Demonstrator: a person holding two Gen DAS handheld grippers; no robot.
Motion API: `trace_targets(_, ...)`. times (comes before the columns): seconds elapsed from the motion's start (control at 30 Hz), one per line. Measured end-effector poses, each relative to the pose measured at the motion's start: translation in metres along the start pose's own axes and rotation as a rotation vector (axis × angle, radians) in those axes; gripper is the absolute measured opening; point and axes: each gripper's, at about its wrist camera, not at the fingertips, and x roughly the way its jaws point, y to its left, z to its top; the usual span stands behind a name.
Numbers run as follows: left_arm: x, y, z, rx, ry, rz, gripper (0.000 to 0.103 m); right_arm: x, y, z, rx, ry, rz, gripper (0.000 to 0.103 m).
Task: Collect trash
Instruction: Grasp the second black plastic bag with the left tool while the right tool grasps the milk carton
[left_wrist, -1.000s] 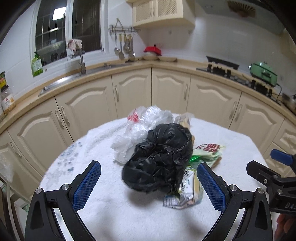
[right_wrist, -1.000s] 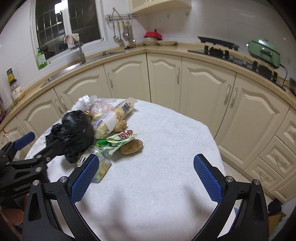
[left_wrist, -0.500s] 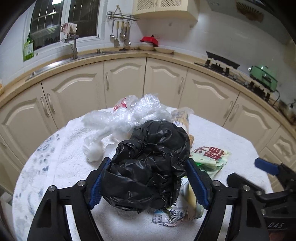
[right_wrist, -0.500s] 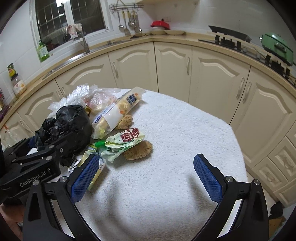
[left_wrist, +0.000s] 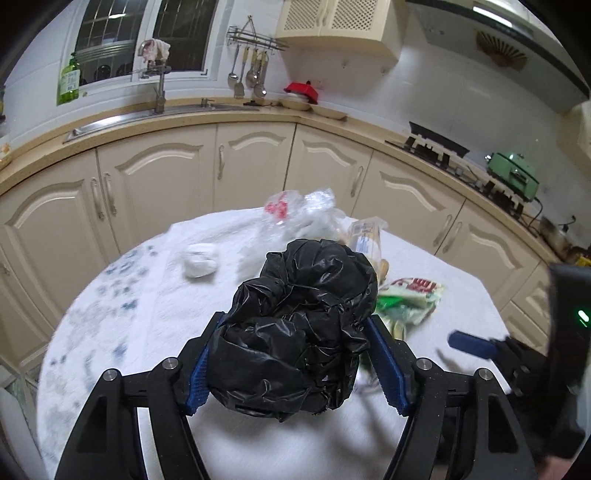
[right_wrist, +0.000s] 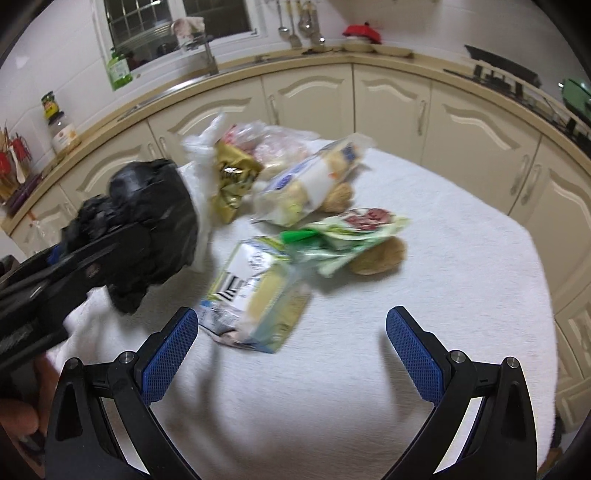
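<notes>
A round worktop (right_wrist: 424, 236) draped in white towelling is seen in a kitchen ringed by curved cream cabinets (left_wrist: 155, 173), with a sink under a dark window and a gas hob further along the counter. A crumpled black rubbish bag (left_wrist: 299, 328) is pinched between the blue pads of the left tool (left_wrist: 295, 365), whose jaws have just been closing on it; the bag bulges up and forward beyond the fingertips, its long axis running roughly along the tool. The right tool (right_wrist: 291, 350) is held spread wide above bare towelling, nothing between its pads. Just ahead of its left finger lies a flattened cheese-coloured packet (right_wrist: 258, 295), and beyond that a green-and-red snack wrapper (right_wrist: 347, 232) and a clear bread bag (right_wrist: 310, 184). A gold foil wrapper (right_wrist: 231, 177) is shown only by the right view, being hidden behind the black bag in the left view, where a small white wad (left_wrist: 199, 262) is seen ahead to the left.
</notes>
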Motion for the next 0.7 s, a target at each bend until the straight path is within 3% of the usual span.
trace_targets(0.2, -0.018, 0.030, -0.011, -0.020, -0.016, 0.048, 0.069, 0.024, 0.016, 0.006, 0.005, 0.027, -0.020, 0.100)
trace_targets(0.27, -0.021, 0.038, -0.013, -0.031, -0.021, 0.060, 0.069, 0.033, 0.022, 0.007, 0.009, 0.037, -0.026, 0.092)
trace_targets(0.37, -0.024, 0.041, -0.017, -0.038, -0.025, 0.061, 0.069, 0.040, 0.031, 0.010, -0.003, 0.028, -0.101, 0.080)
trace_targets(0.47, -0.026, 0.042, -0.017, -0.029, -0.036, 0.053, 0.069, 0.037, 0.030, 0.009, 0.004, 0.021, -0.076, 0.076)
trace_targets(0.57, -0.045, 0.032, -0.038, -0.016, -0.047, 0.041, 0.069, 0.028, 0.027, 0.002, 0.008, 0.012, -0.039, 0.072)
trace_targets(0.6, -0.046, 0.032, -0.039, -0.013, -0.047, 0.035, 0.069, 0.022, 0.024, -0.001, 0.013, 0.001, -0.029, 0.063)
trace_targets(0.7, -0.061, 0.020, -0.062, -0.005, -0.053, 0.027, 0.069, 0.012, 0.025, -0.009, 0.016, 0.003, -0.012, 0.063)
